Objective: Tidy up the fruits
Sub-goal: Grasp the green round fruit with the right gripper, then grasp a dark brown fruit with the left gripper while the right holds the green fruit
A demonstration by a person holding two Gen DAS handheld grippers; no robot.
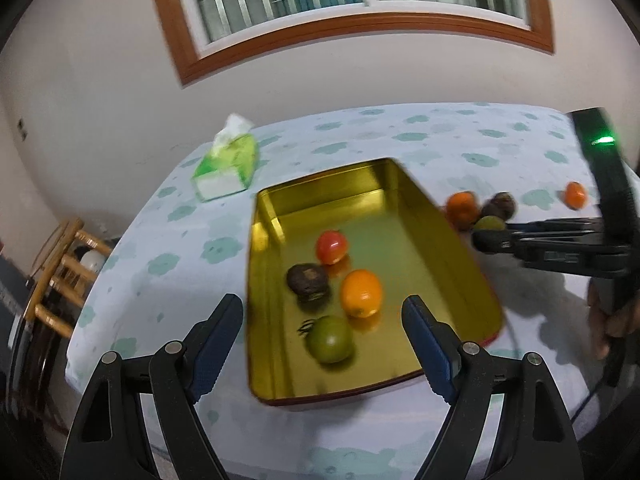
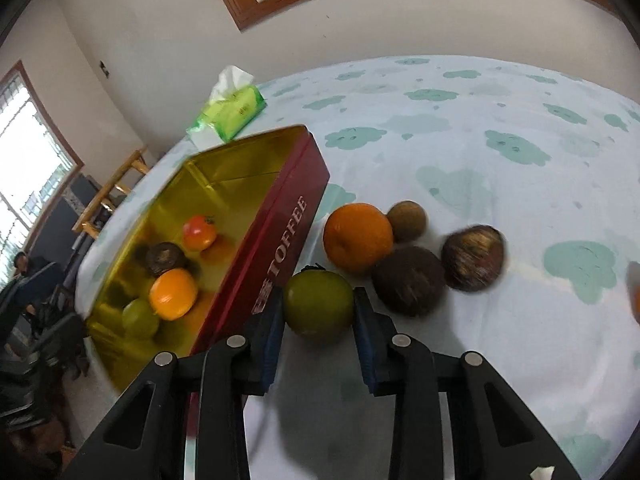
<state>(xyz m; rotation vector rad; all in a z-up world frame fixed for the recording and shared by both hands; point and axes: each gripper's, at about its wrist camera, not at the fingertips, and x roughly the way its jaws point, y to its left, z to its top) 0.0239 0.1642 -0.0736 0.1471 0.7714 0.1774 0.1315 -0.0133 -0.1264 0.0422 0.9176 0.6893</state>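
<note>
Right wrist view: right tool (image 2: 319,322) clenching green tomato (image 2: 318,304) on desk (image 2: 460,152) beside tin (image 2: 280,232) | left tool (image 1: 322,344) hanging released | four fruits binned, several remaining outside

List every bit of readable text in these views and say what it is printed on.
"TOFFEE": pale letters on the red outer wall of the gold-lined rectangular metal tin.
Characters below it on the same wall: too blurred to read.
Print on the green tissue pack: too small to read.
</note>
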